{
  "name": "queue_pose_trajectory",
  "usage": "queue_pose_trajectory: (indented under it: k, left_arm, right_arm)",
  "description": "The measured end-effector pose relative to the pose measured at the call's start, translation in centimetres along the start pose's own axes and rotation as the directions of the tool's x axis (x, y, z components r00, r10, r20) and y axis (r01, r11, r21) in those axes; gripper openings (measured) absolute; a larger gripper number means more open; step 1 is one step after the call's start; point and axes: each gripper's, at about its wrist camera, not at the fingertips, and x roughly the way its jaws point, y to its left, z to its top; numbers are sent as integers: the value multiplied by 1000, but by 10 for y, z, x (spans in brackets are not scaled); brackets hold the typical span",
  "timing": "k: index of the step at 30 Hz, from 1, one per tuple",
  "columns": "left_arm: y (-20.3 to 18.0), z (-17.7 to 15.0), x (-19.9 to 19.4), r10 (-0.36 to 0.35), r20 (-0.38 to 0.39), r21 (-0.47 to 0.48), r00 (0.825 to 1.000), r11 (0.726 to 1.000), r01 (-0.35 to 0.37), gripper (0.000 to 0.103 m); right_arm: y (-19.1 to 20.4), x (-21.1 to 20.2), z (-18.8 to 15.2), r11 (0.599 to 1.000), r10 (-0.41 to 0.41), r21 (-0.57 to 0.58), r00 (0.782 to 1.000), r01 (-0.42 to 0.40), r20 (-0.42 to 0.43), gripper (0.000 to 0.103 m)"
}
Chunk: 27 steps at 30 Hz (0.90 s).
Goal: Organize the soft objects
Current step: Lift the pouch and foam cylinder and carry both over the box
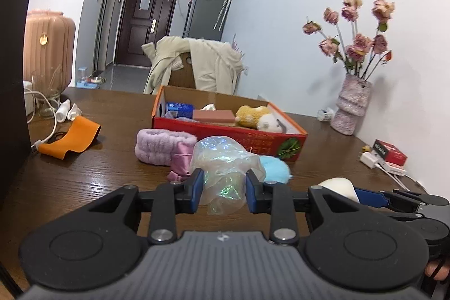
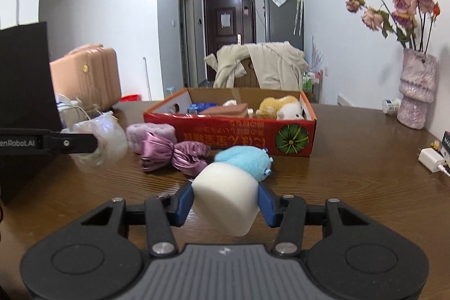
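Table [image 2: 351, 159]: we've got a dark wood-grain top, pretty cluttered, running back to a white wall.
Room: behind the table there's a chair with a beige coat [image 2: 264, 63] thrown over it, a dark door [image 2: 229, 18] down the hall, and a pink suitcase [image 2: 87, 75] off to the left.
Box [image 2: 230, 135]: red cardboard tray sitting mid-table, open top, with a yellow-and-white plush [image 2: 281, 107] and a pinkish block [image 2: 225, 109] inside.
Vase [image 2: 416, 92]: fuzzy pink one at the right wall, holding dried roses.
Loose soft stuff: a lilac headband [image 1: 163, 146], a purple satin scrunchie [image 2: 174, 155] and a blue plush [image 2: 243, 159] all lie on the table just in front of the box.
Left gripper [image 1: 223, 186]: we see it pinched on a crinkly iridescent plastic bag [image 1: 222, 162], pads squeezing both sides, and in the right wrist view the bag hangs clear of the table.
Right gripper [image 2: 226, 200]: clamped partway on a white foam sponge [image 2: 225, 196], both blue pads pressing into its sides, with the sponge tilted and sticking out in front of the fingertips, just this side of the blue plush.
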Motion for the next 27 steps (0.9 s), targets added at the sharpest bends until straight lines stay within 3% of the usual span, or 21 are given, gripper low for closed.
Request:
queue_pose_trajectory:
  k: [13, 27]
  left_arm:
    - [-18, -7, -43, -13, 55, 27, 998, 1000, 12, 31]
    - [-6, 38, -7, 7, 96, 46, 995, 999, -11, 31]
  right_arm:
    - [11, -56, -1, 1000, 16, -9, 996, -15, 92, 49]
    - [-1, -28, 37, 999, 17, -31, 993, -13, 113, 49]
